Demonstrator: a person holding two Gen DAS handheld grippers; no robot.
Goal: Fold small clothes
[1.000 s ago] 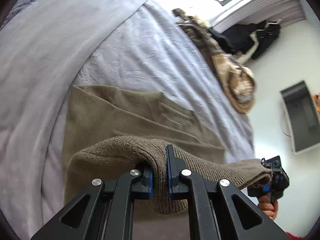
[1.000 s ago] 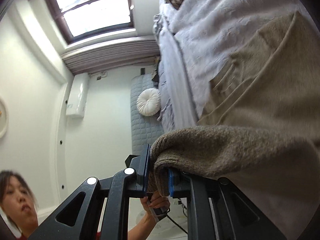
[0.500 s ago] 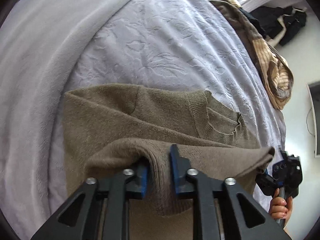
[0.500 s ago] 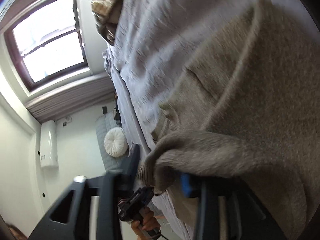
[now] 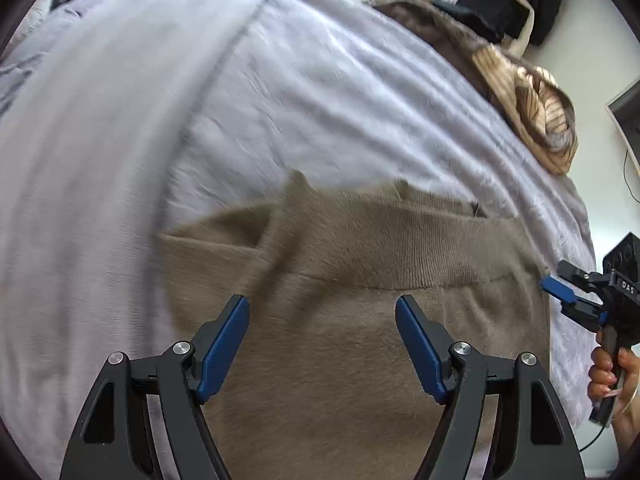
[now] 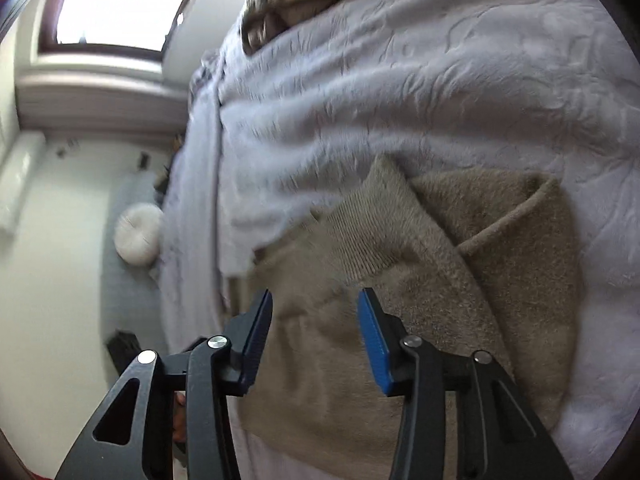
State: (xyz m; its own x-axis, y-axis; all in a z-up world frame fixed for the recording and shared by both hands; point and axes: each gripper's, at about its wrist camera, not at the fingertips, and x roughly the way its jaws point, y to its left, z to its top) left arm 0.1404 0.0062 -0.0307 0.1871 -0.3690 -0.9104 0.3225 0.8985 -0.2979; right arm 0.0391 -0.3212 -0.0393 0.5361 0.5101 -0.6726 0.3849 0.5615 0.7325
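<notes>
Your left gripper (image 5: 322,316) is spread wide and holds nothing; your right gripper (image 6: 315,312) is parted less far, also holding nothing — both hover over the olive knit sweater (image 5: 360,312), which lies folded on the lavender bedspread (image 5: 280,92). A brown striped garment (image 5: 524,100) is heaped along the far edge of the bed, well apart from the sweater. A round white cushion (image 6: 138,236) sits beside the bed.

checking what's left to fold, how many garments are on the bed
2 in view: the brown knit sweater lies folded on the lavender bedspread below both open grippers; a tan striped garment is heaped at the far edge. More may be hidden.
</notes>
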